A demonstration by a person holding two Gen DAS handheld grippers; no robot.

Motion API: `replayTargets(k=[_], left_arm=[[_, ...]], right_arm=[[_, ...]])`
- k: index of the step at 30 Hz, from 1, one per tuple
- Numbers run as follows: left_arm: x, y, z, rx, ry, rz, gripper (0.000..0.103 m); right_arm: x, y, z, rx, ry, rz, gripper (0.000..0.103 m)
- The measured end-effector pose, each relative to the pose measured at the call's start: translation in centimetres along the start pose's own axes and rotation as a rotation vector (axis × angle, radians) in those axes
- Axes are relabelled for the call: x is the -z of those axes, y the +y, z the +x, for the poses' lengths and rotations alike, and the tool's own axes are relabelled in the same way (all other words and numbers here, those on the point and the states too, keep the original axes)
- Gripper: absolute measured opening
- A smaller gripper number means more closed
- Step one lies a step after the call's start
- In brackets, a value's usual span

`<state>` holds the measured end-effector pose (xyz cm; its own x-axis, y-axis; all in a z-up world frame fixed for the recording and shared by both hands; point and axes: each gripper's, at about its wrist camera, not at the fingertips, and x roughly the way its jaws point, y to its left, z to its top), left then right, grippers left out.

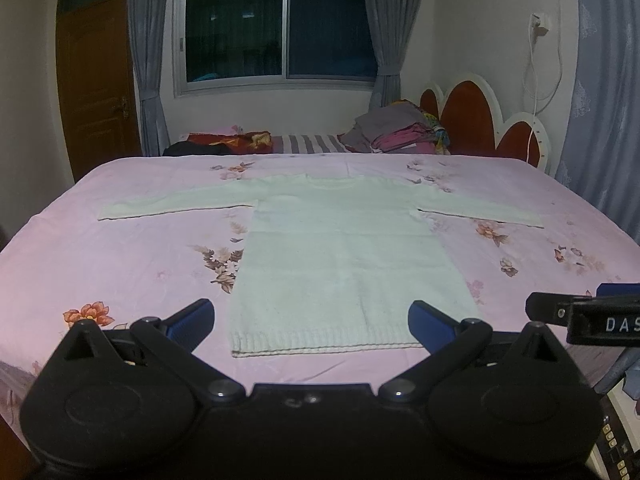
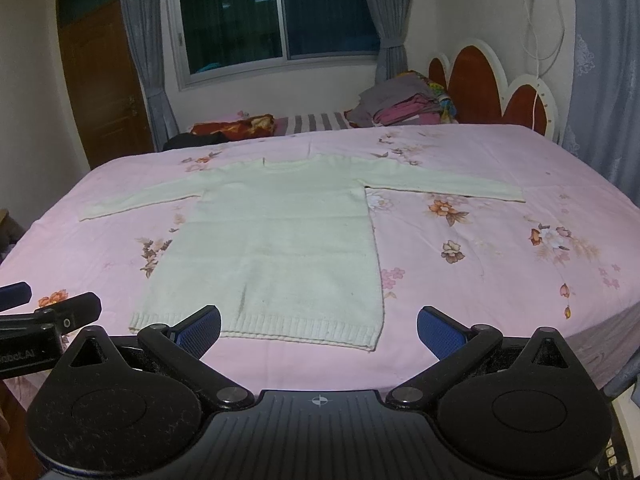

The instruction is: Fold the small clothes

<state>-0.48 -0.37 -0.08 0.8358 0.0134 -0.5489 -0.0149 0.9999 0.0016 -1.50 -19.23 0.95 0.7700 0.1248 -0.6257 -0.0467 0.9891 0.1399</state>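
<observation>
A small white knit sweater [image 1: 340,256] lies flat on the pink floral bedsheet [image 1: 120,256], both sleeves spread out sideways and the ribbed hem nearest me. My left gripper [image 1: 312,320] hovers open just above the hem, blue pads wide apart on either side of it. In the right wrist view the same sweater [image 2: 280,240] sits left of centre, and my right gripper [image 2: 320,328] is open near the hem's right corner with nothing between its fingers. Each gripper's tip shows at the edge of the other's view.
A stack of folded clothes [image 1: 396,128] and a striped cloth [image 1: 308,144] lie at the far side near the red and white headboard [image 1: 480,120]. A window, grey curtains and a wooden door [image 1: 96,84] stand behind. The sheet [image 2: 500,260] spreads bare to the right.
</observation>
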Motion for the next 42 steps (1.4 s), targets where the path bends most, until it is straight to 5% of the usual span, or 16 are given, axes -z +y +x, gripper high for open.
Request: replayTargets(k=[42], left_arm=[[0.02,0.26,-0.25,0.0,-0.005,-0.013,0.103]], right_arm=[[-0.1,0.48,0.08,0.001,0.0,-0.011,0.103]])
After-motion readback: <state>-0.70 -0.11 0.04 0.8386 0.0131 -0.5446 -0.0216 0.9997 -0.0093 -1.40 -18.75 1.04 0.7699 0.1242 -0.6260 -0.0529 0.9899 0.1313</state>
